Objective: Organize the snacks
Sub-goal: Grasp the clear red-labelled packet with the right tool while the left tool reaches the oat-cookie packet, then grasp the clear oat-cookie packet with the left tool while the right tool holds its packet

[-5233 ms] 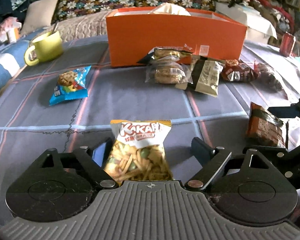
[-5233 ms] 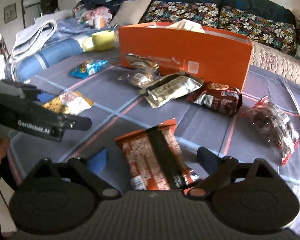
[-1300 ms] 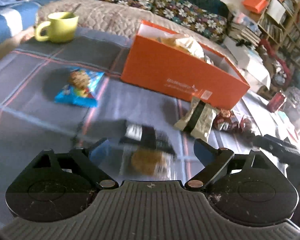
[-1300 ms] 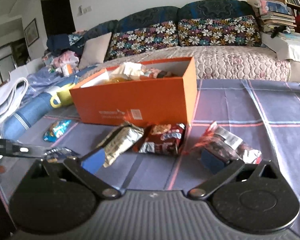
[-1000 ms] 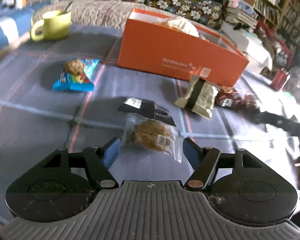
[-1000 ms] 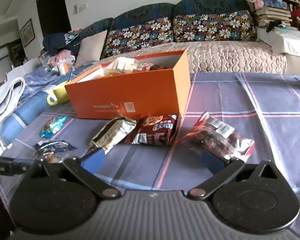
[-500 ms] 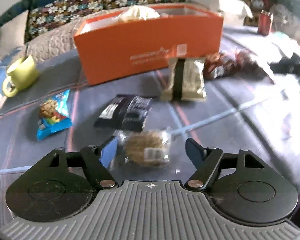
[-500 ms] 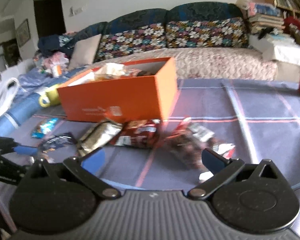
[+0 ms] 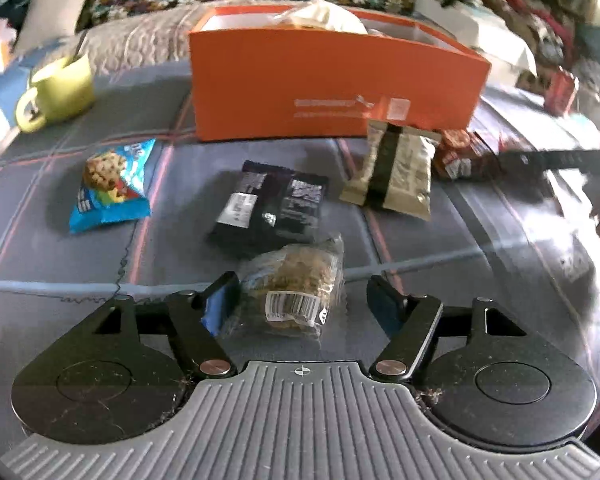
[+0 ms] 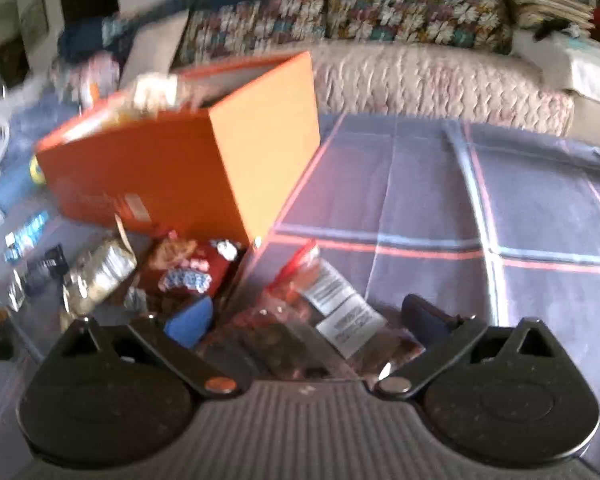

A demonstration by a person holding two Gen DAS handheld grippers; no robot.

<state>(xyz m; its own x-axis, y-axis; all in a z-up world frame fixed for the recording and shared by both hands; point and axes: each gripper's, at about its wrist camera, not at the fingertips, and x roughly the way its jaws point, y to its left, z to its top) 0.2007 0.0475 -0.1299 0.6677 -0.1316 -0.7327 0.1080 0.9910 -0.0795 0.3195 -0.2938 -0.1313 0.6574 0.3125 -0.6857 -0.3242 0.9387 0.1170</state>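
A plaid-covered table is strewn with snack packets in front of an orange box (image 9: 332, 84) that already holds some items. The left gripper (image 9: 300, 300) points down at a clear-wrapped cookie packet (image 9: 296, 284), which lies directly between its fingers, long axis running away from the camera toward the box. The blue pad on one side touches the wrapper, the other pad stands clear of it, and the jaws are opening, so nothing is clamped yet. Just beyond the packet lies a black snack packet (image 9: 272, 208), touching its far end (a close neighbour that could get nudged). The right gripper (image 10: 304, 320) straddles a reddish clear-wrapped packet (image 10: 324, 312) beside the box's near corner. Its jaws are wide but closing, with the pads not visibly pressing, though the view is blurred. Each hand is nearest its own packet, and the box lies straight ahead of both.
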